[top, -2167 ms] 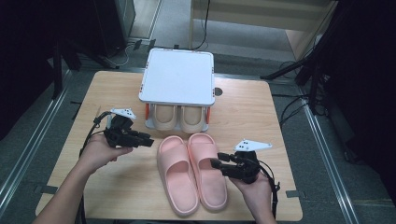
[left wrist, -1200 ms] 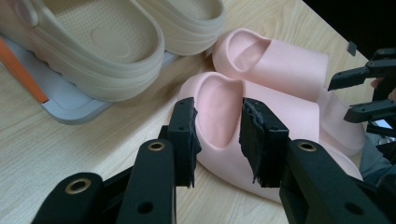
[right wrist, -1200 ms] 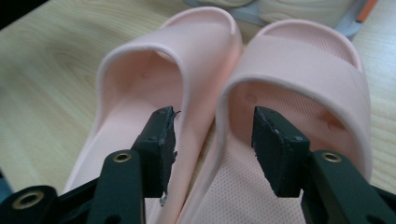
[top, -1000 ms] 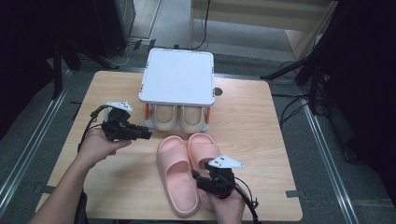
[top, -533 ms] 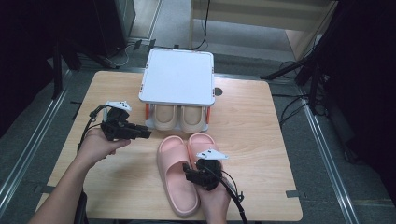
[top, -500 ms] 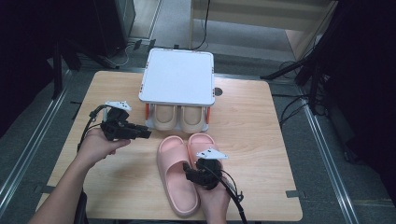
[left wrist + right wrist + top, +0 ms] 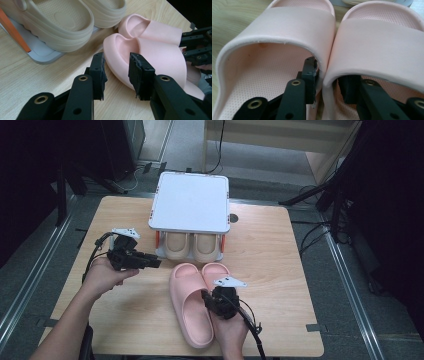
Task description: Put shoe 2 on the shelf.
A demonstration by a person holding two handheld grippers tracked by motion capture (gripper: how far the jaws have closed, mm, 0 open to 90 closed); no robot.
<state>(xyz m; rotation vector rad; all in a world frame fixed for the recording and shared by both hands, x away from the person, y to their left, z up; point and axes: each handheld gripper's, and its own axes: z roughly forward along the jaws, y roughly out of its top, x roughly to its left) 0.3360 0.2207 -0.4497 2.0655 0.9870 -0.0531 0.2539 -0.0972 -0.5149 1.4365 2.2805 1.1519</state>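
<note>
- The left gripper [image 7: 150, 262] hovers over the bare table [image 7: 280, 250], just left of the small shoe rack [image 7: 190, 207]; its jaws are spread with nothing between them, and they point toward the toe ends of the pink slippers [image 7: 192, 305] (in the left gripper view the toes lie just beyond the jaw tips, not touching).
- The shoe rack holds a pair of beige clogs [image 7: 189, 246] on its lower shelf, under the white top plate.
- The pink slippers lie side by side directly in front of the rack, toes toward it, heels toward the person, so their long axis runs from the rack to the table's near edge.
- The right gripper [image 7: 211, 301] is at the slippers, clearly the nearer one. In the right gripper view one jaw goes under the strap of the left slipper [image 7: 277, 32], the other under the strap of the right slipper [image 7: 384, 42], so the two inner walls stand between the jaws.
- I judge the jaws are closing on these two inner walls to take both slippers together, but a firm pinch I cannot confirm.
</note>
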